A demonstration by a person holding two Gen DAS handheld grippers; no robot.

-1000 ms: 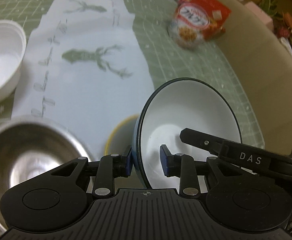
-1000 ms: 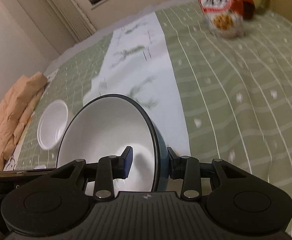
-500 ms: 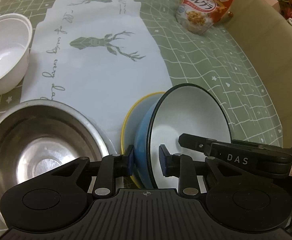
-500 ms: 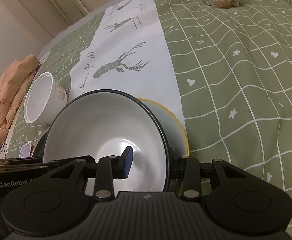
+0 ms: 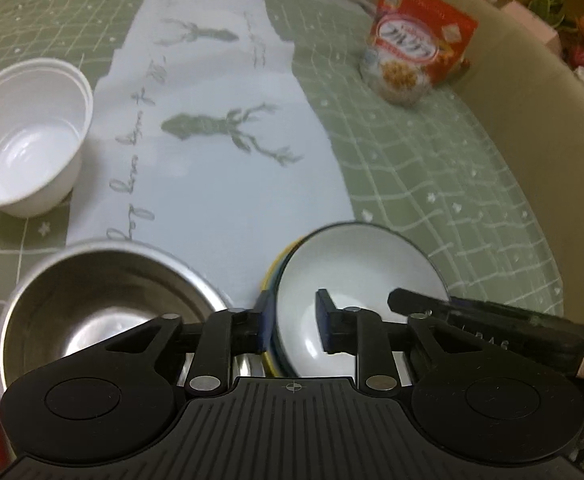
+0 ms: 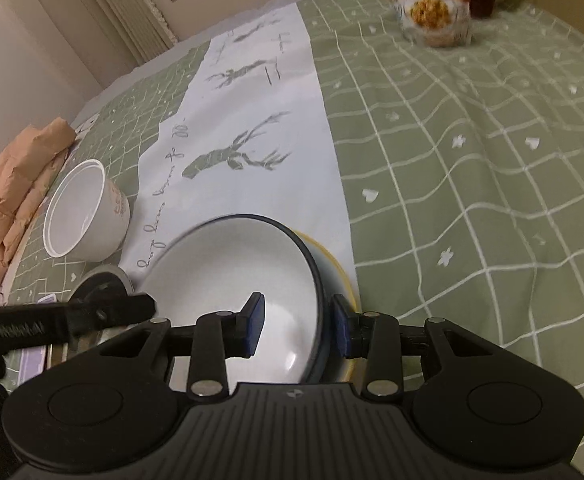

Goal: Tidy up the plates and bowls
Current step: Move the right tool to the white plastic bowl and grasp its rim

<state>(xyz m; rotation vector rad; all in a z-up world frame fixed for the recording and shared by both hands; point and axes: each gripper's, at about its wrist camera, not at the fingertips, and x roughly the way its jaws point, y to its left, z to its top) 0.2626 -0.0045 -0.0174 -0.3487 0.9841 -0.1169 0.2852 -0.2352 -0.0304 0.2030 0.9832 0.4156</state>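
Blue bowl nested in the yellow one, both grippers straddling its rim

The left gripper (image 5: pixel 293 330) and right gripper (image 6: pixel 296 330) each have one pad inside and one outside the blue bowl (image 5: pixel 356 280); whether they pinch or have let go is blurred, so I cannot tell. It sits in the yellow bowl (image 6: pixel 342 276), apparently for stacking. Beside: one steel bowl (image 5: pixel 99 300); farther, one white bowl (image 5: pixel 27 140), one cereal bag (image 5: pixel 416 52).

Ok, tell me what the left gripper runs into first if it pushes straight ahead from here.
Its fingers straddle the near rim of the blue bowl, which is nested in the yellow-rimmed bowl. Pushed on, the left gripper would probably meet that rim first; past it lies only the deer-print runner.
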